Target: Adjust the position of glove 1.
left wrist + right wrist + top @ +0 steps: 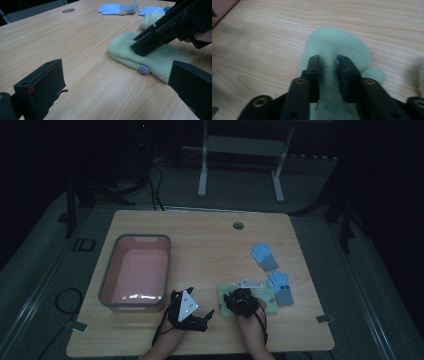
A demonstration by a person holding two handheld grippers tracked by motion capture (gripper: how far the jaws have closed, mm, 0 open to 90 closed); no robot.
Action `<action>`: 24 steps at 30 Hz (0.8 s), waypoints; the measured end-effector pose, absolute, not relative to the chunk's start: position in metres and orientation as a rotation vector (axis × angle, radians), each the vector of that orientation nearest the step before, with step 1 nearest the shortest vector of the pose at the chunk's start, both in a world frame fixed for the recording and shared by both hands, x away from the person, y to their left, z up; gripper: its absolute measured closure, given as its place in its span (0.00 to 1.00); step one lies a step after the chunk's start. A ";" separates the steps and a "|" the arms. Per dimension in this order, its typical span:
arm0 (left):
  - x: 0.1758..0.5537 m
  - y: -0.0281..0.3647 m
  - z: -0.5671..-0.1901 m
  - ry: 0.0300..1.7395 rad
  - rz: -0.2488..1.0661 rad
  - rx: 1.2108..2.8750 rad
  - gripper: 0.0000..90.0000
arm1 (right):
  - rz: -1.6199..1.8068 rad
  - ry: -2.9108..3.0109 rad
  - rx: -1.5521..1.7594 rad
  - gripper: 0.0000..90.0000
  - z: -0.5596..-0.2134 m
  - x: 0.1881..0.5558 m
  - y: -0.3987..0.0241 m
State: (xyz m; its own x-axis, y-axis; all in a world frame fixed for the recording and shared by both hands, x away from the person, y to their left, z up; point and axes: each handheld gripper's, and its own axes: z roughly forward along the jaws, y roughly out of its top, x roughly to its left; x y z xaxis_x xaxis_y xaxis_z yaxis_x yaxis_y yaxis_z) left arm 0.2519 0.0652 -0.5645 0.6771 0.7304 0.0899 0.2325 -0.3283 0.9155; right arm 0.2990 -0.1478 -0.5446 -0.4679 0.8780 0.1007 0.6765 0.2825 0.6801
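High view: 2 blue gloves (272,272), 2 green mittens (230,293), 1 pink bin (111,270).

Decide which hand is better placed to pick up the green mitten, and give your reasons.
Right. The right tool is down on the green mitten with its jaws slightly parted astride the fabric. The left tool sits apart on the table, jaws wide, merely facing the mitten.

Wooden table (210,240): pink bin (136,272), green mittens (235,301), two blue gloves (263,256) lying on it.
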 end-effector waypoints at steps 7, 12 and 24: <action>0.252 0.065 -0.565 0.757 0.617 1.880 0.01 | 1.017 2.246 1.219 0.66 -0.516 0.302 -0.168; 0.252 0.065 -0.565 0.760 0.616 1.880 0.01 | 1.044 2.223 1.212 0.69 -0.501 0.315 -0.202; 0.252 0.065 -0.565 0.765 0.612 1.877 0.01 | 1.025 2.325 1.192 0.74 -0.506 0.327 -0.265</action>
State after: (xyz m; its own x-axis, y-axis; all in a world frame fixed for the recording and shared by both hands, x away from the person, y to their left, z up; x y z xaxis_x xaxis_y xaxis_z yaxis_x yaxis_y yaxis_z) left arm 0.2525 0.0655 -0.5645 0.6744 0.7339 0.0808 0.2396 -0.3210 0.9163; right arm 0.3267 -0.2650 -0.5063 -0.5934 0.8044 0.0290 0.5642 0.3899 0.7278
